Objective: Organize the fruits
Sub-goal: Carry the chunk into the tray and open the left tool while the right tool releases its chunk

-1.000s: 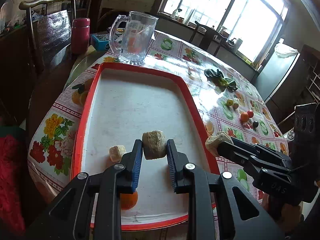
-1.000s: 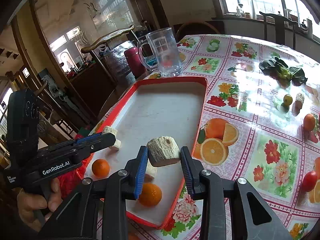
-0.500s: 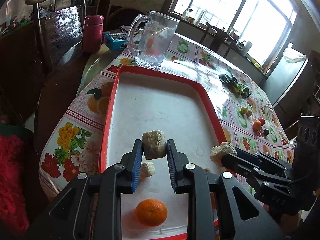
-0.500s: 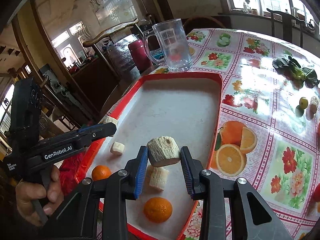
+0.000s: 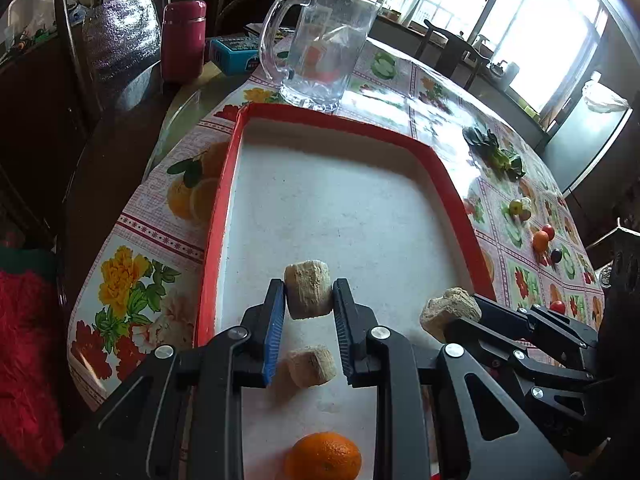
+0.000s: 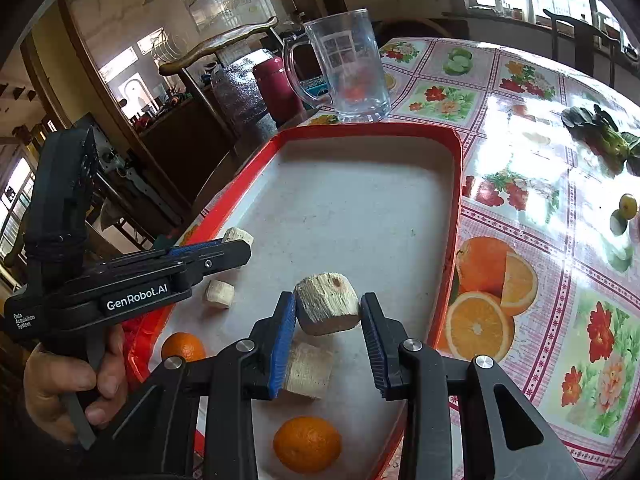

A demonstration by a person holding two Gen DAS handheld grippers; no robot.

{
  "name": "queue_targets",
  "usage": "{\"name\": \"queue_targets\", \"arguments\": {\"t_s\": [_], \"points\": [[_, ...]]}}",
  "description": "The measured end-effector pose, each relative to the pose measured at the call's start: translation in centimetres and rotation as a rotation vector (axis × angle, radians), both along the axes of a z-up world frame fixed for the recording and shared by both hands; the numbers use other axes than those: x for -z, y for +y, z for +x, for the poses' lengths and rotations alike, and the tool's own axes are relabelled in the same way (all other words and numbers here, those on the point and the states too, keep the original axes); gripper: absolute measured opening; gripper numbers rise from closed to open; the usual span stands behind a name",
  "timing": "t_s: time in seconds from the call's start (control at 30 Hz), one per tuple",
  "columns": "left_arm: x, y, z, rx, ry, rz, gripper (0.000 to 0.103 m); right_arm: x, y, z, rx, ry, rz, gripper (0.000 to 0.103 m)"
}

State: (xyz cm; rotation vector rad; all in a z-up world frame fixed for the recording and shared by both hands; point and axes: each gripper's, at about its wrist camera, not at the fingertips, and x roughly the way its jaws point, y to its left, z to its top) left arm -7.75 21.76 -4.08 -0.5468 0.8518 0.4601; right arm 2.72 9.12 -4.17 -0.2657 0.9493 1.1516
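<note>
- Your left hand-held gripper (image 5: 308, 300) grips a pale fibrous chunk (image 5: 308, 294) above the red tray (image 5: 448, 192).
- Your right hand-held gripper (image 6: 328, 314) clamps another chunk (image 6: 326, 304) over the tray's near end, above an orange (image 6: 306, 444).

A pale, fibrous chunk (image 5: 309, 295) hangs above the near part of the red-rimmed tray (image 5: 452, 196). A second chunk (image 6: 328, 304) hangs to its right. On the tray's white floor lie two smaller chunks (image 6: 219, 293) (image 6: 308, 370) and two oranges (image 6: 307, 444) (image 6: 183, 346), all near.
</note>
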Motion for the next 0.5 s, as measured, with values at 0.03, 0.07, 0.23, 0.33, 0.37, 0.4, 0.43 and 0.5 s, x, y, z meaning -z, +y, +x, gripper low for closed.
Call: {"name": "queue_targets", "arguments": {"t_s": [0.03,0.07,0.23,0.33,0.37,0.4,0.43,0.5], "points": [[0.3,0.1,0.1,-0.002,0.013,-0.005,0.022,0.2,0.1,0.0,-0.004,0.001,-0.007,0.034],[0.5,0.2,0.1,-0.004,0.022,-0.011,0.022,0.4,0.3,0.0,-0.009,0.002,-0.016,0.035],[0.6,0.1,0.2,-0.008,0.040,-0.005,0.023,0.7,0.7,-0.2,-0.022,-0.005,-0.032,0.037],[0.4,0.1,0.0,-0.013,0.036,-0.008,0.036,0.4,0.4,-0.2,-0.021,0.003,-0.021,0.042],[0.3,0.0,-0.1,-0.018,0.032,-0.007,0.046,0.3,0.3,-0.2,-0.019,0.006,-0.017,0.046],[0.1,0.0,-0.3,-0.020,0.024,-0.010,0.051,0.1,0.1,-0.1,-0.017,0.010,-0.010,0.048],[0.0,-0.1,-0.3,-0.019,0.018,-0.011,0.051,-0.1,-0.1,-0.1,-0.015,0.010,-0.004,0.048],[-0.2,-0.3,-0.4,-0.022,0.025,0.003,0.051,-0.6,-0.5,-0.2,-0.012,0.008,0.007,0.048]]}}
